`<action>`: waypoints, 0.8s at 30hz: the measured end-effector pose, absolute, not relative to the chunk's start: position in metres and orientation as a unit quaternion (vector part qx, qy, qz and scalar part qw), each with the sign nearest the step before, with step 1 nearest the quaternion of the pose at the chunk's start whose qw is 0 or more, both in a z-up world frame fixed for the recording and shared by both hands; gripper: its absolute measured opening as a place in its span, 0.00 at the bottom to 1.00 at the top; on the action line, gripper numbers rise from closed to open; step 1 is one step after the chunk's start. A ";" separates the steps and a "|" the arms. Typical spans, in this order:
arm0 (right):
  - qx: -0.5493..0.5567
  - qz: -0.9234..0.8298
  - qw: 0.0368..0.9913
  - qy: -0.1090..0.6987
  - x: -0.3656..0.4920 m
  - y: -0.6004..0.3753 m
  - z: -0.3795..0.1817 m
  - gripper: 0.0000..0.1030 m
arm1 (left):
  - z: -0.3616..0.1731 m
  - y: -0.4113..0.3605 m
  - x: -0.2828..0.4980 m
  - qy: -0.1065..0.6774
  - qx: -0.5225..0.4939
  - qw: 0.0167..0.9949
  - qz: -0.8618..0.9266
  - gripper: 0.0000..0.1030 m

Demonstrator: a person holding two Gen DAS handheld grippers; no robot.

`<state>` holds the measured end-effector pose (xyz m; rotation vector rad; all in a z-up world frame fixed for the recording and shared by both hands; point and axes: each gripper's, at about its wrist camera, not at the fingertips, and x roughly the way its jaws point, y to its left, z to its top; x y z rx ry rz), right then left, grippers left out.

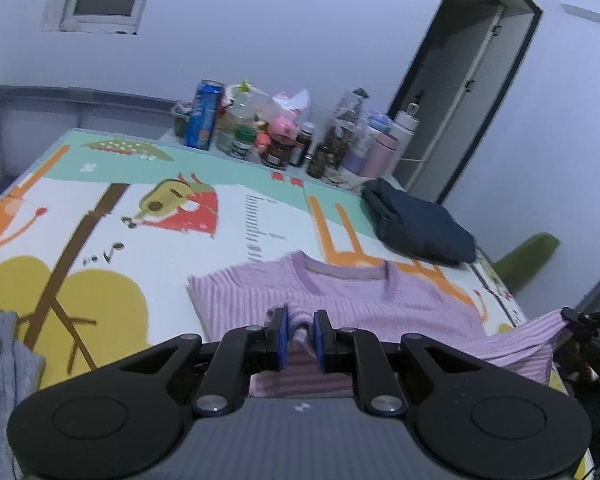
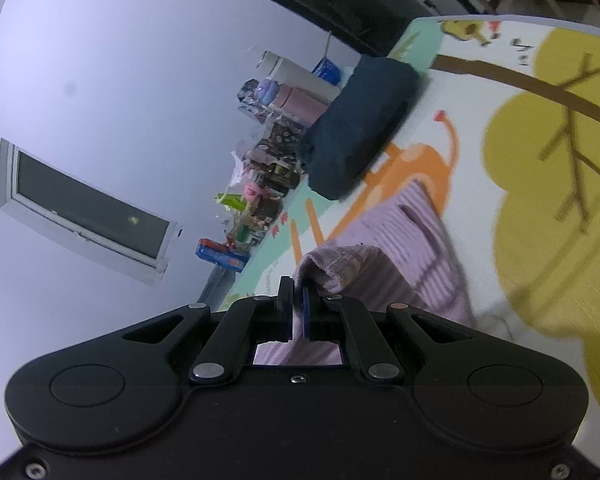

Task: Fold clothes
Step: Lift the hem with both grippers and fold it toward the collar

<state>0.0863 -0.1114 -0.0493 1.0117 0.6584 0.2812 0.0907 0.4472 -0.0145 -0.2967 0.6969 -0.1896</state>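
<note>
Jaws of both grippers pinch the lilac top (image 1: 340, 300)

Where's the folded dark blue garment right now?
In the left wrist view the dark blue garment lies on the play mat's far right, beyond the purple top, near the bottles.

Left gripper (image 1: 300, 334): matte black, two wing-shaped lobes with round recessed discs, twin linkage bars on silver pivot pins, blue pads inside the jaws, grey ribbed housing with small white logo. Right gripper (image 2: 298, 306): same black build, blue pad, silver and one copper-toned pin, centre hex screw, corner screws, rectangular cutout behind the jaws.
</note>
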 end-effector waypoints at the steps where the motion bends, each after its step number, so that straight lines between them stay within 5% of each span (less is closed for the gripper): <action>1: 0.473 0.136 0.813 0.310 0.097 -0.110 -0.050 0.05 | -0.014 0.447 0.098 0.340 -0.144 0.925 -0.086 0.15; 24: 0.490 0.147 0.783 0.353 0.290 -0.090 -0.108 0.05 | -0.054 0.424 0.264 0.395 -0.102 0.913 -0.016 0.15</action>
